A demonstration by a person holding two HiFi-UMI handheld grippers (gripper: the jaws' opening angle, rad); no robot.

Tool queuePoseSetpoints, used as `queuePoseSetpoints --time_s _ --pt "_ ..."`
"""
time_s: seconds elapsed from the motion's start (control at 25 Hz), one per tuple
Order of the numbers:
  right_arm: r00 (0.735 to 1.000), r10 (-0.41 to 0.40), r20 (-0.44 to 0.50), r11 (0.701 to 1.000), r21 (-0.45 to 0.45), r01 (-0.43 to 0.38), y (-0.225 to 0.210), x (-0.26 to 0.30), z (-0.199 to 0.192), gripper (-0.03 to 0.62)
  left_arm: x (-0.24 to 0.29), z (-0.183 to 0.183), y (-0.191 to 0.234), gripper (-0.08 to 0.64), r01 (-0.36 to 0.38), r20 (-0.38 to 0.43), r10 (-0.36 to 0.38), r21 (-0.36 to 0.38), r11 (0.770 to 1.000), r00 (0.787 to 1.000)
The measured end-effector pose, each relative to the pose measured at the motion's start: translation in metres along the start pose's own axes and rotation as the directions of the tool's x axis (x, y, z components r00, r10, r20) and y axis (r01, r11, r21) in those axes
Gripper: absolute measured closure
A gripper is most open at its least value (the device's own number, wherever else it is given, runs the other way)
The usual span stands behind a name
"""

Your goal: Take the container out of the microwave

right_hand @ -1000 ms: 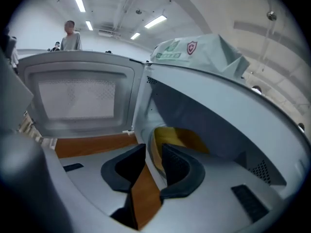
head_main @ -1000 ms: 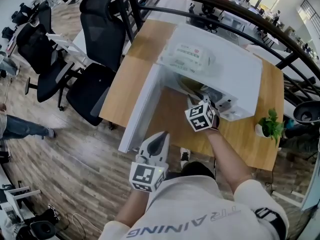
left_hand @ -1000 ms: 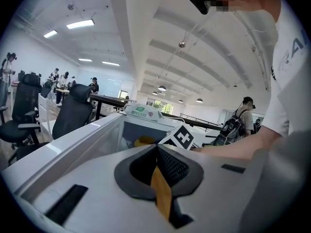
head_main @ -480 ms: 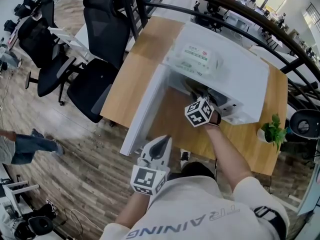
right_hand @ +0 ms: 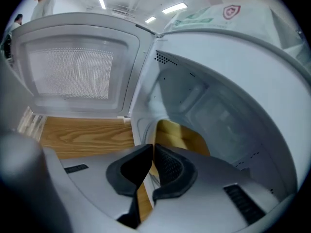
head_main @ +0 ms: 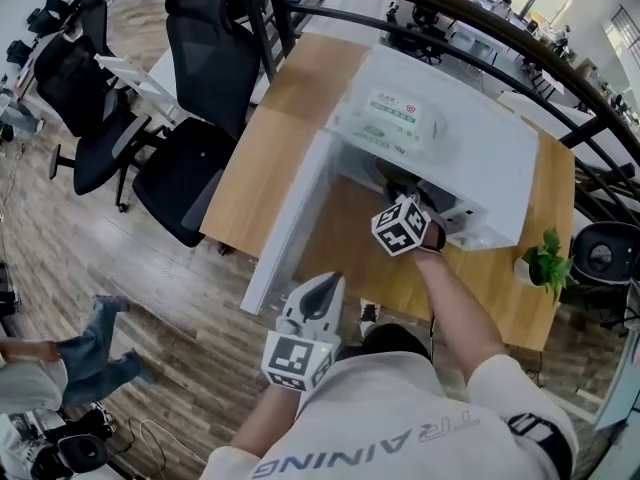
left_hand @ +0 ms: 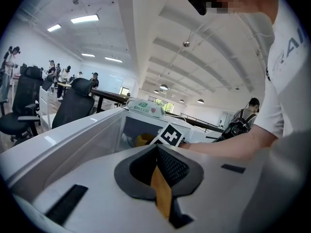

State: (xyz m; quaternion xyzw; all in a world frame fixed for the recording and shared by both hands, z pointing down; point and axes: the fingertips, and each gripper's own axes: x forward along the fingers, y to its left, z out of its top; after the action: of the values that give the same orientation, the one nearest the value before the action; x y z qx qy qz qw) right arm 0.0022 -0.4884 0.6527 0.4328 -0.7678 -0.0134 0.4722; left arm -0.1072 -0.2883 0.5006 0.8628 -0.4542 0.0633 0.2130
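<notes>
The microwave (head_main: 480,168) stands on a table (head_main: 300,98), its door (head_main: 290,223) swung wide open. The yellow container (right_hand: 182,137) sits inside the microwave, on its floor. The right gripper (right_hand: 152,152) reaches into the microwave's mouth, its jaws closing on the container's near rim. The left gripper (head_main: 322,283) hangs in front of the microwave, near the door's outer edge, jaws pressed together on nothing.

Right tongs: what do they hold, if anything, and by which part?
The right tongs are closing on the container, at its near rim, inside the microwave.
</notes>
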Motion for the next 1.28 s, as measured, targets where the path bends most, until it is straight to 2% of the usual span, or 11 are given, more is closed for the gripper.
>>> queuePoseSetpoints --time_s 0.36,0.8,1.12,1.28 --pt "0.999 -0.010 0.034 1.000 -0.026 0.011 0.004 -0.029 0.007 0.557 -0.006 0.003 0.002 0.528 0.017 0.009 -0.017 0.000 1.000 1.000" --pt "0.994 -0.037 0.106 0.999 0.008 0.036 0.023 -0.103 0.019 0.557 -0.026 0.009 -0.007 0.528 0.071 0.029 -0.073 0.040 0.997 0.997" --pt "0.992 -0.018 0.125 1.000 -0.006 0.019 0.073 -0.156 0.009 0.558 -0.049 0.003 -0.026 0.528 0.143 0.027 -0.146 0.073 0.987 0.989" --pt "0.993 -0.029 0.118 0.999 -0.009 0.030 0.091 -0.177 -0.001 0.557 -0.056 -0.002 -0.027 0.529 0.149 0.013 -0.151 0.080 0.986 0.989"
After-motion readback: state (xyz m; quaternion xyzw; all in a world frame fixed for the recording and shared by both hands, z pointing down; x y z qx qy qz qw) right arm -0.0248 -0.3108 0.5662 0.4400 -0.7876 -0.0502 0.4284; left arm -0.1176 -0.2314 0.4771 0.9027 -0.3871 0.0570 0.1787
